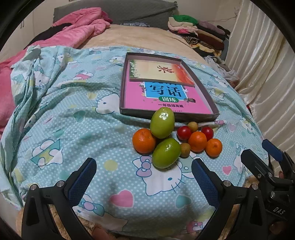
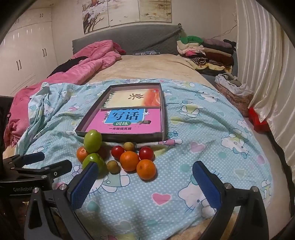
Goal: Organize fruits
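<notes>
The left gripper (image 1: 143,171), black with blue ribbed pads, hovers with its jaws spread wide and nothing between them, low over the pale blue cartoon-cat quilt (image 1: 77,129). Just beyond its fingertips lies the fruit cluster, close to the near edge of the shallow grey cardboard tray (image 1: 122,88). Nearest is a glossy green oval fruit (image 1: 166,152), with a second green oval fruit (image 1: 162,122) behind it, overlapping the tray's near wall in this view. A large orange mandarin (image 1: 144,141) touches both on the left. To the right sit a small tan round fruit (image 1: 185,150), a middle mandarin (image 1: 197,141), a rightmost mandarin (image 1: 213,147), two red cherry tomatoes (image 1: 184,133) and (image 1: 207,133), and another tan fruit (image 1: 193,126) at the back.

The right gripper (image 2: 144,172), also spread and empty, points at the same cluster from further right. Its left pad (image 2: 83,184) covers part of the near green fruit, and the big mandarin is half hidden here, while the left view shows both whole. The right view alone shows white wardrobe doors (image 2: 27,61), wall paintings (image 2: 127,13) and a red object (image 2: 258,120) at the bed's right edge. In the tray lie a pink workbook (image 1: 166,99) and a beige-orange booklet (image 1: 158,71) on top. Each view catches the other gripper at its edge.
</notes>
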Motion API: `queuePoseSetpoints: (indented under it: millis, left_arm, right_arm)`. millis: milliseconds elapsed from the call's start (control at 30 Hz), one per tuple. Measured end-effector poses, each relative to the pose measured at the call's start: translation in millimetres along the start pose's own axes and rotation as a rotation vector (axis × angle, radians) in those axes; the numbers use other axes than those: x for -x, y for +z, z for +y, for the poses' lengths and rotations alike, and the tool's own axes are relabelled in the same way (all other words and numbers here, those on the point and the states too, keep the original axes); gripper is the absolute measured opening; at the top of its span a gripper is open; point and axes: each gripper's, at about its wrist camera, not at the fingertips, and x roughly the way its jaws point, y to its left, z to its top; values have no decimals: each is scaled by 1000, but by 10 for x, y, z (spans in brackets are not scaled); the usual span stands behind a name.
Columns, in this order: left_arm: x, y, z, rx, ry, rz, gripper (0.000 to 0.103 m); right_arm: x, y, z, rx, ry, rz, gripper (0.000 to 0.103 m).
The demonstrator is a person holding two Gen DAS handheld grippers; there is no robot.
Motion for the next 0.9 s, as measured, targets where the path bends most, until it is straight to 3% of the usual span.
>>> queuePoseSetpoints:
  millis: [900]
  left_arm:
    - [26,6,-12,-4,-7,-9,102]
  right_arm:
    - [-9,-2,4,2,-4,1,103]
